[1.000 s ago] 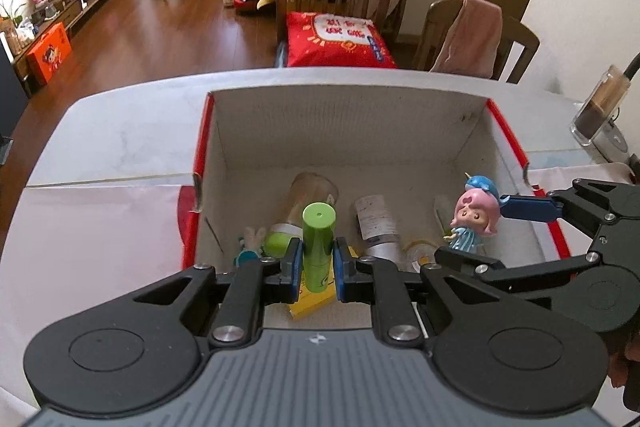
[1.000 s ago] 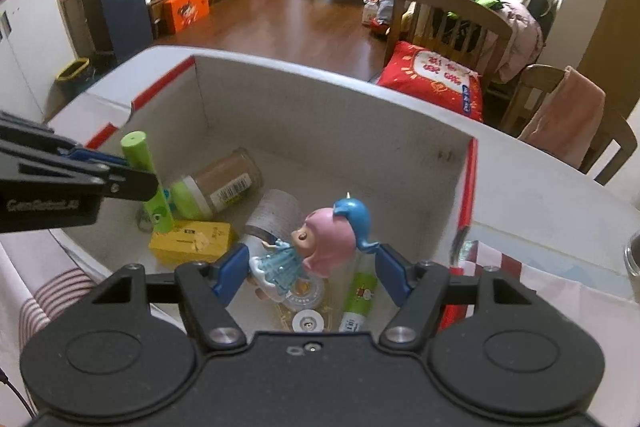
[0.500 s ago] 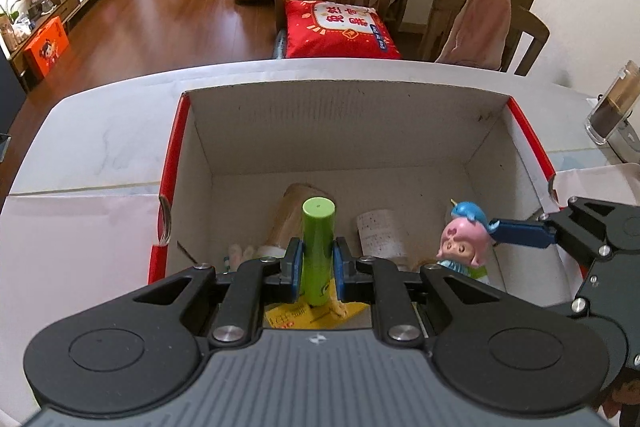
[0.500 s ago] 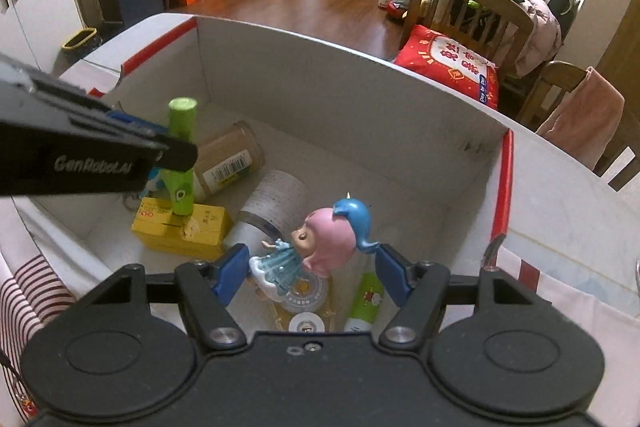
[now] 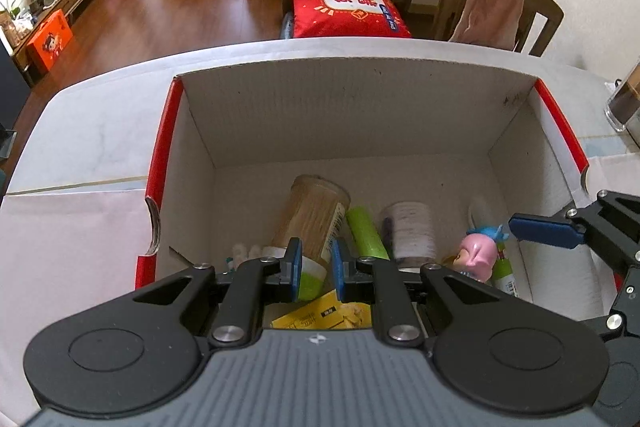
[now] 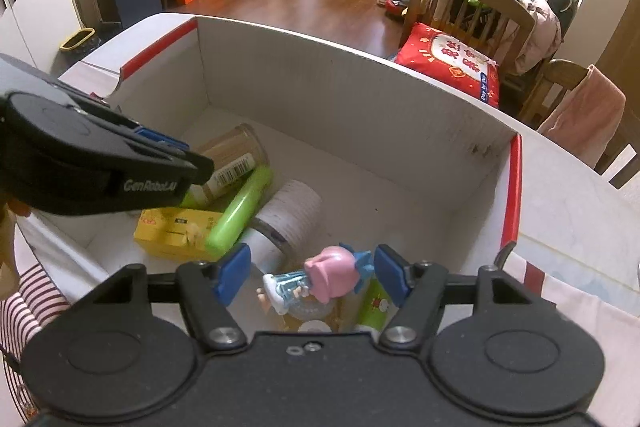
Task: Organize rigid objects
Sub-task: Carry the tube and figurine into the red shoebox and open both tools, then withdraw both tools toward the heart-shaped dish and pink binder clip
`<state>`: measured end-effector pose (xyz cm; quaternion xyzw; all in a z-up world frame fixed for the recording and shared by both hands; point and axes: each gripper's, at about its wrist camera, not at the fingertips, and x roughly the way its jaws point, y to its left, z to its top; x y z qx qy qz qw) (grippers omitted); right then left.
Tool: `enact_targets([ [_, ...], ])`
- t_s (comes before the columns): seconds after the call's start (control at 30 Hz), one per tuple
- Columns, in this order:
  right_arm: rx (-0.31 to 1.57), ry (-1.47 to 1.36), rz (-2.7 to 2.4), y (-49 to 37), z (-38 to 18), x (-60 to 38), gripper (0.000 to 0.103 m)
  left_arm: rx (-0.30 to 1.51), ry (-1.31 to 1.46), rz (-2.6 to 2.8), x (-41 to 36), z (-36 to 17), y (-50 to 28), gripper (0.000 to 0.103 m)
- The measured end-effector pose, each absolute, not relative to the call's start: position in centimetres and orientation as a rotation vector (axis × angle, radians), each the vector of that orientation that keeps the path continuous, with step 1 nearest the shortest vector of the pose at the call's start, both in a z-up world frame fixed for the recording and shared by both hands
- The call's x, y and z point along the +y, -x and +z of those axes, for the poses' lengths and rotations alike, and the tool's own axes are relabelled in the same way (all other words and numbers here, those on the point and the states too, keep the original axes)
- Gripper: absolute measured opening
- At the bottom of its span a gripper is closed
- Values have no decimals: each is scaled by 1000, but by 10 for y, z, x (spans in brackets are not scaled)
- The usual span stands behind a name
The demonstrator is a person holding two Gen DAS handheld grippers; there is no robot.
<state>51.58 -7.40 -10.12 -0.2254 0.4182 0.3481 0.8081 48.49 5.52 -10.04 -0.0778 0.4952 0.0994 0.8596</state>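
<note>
A white cardboard box (image 5: pixel 360 107) with red edges stands open on a pale table (image 5: pixel 80 147), and both wrist cameras look down into it.

The left claw (image 5: pixel 316 267) hangs just inside the near wall. Its blue pads are drawn in to a narrow gap with nothing gripped between them. Beyond it, on the box floor, a green tube (image 5: pixel 366 235) lies on its side. The tube is between a clear jar (image 5: pixel 312 215) with a green lid and a pale ribbed bottle (image 5: pixel 412 231). Its near end rests on a flat yellow carton (image 5: pixel 320 315).

The right claw (image 6: pixel 312 275) sits at the box's right end, with its pads about halfway apart. A small doll (image 6: pixel 328 275) with pink hair and a blue dress lies crosswise between them. Its blue hairpiece touches the right pad, and it seems to be clamped there, though contact at its feet is hard to make out. Under the doll lies a green and white bottle (image 6: pixel 374 303).
</note>
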Motion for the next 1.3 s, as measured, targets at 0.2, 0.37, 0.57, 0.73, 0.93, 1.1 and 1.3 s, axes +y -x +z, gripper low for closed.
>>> enact_targets([
  [0.2,901,480,728,-514,-97,-77,71,1047,184,199,57,-98,-477,16],
  [0.37,888,463,721,-505,-88,-84,74,1037,190,194,57,-91,-467,16],
  [0.57,871,433,707,-492,-73,-93,77,1000,199,178,56,-76,-448,16],
  [0.73,845,410,701,-478,-58,-103,78,960,199,163,55,-58,-429,16],
  [0.93,823,391,708,-455,-43,-109,79,927,200,140,52,-41,-405,16],
  [1.1,797,387,720,-431,-31,-111,79,904,199,128,51,-31,-381,16],
  [1.3,774,368,720,-405,-20,-121,80,866,183,113,50,-19,-353,16],
])
